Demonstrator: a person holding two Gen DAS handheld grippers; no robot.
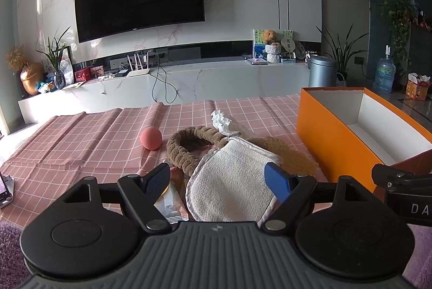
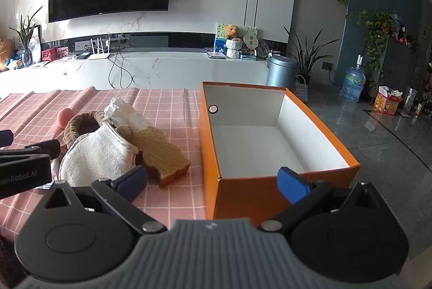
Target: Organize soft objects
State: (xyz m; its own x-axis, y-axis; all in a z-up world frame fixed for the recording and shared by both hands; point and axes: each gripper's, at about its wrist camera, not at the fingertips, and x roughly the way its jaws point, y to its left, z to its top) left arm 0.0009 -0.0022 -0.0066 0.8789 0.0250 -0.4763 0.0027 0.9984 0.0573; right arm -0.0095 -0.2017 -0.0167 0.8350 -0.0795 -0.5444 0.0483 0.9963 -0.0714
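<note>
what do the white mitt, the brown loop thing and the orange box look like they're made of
The white mitt looks like terry cloth: nubby looped pile, with a smooth stitched hem. The brown loop seems to be plush fleece, ribbed and fuzzy, probably a headband. The orange box looks like cardboard: thin stiff walls, matte orange outside, plain white inside.

Soft daylight, glare on the glossy marble wall [image 1: 243, 5], sharp focus, strong fisheye bending, dark vignetted corners
</note>
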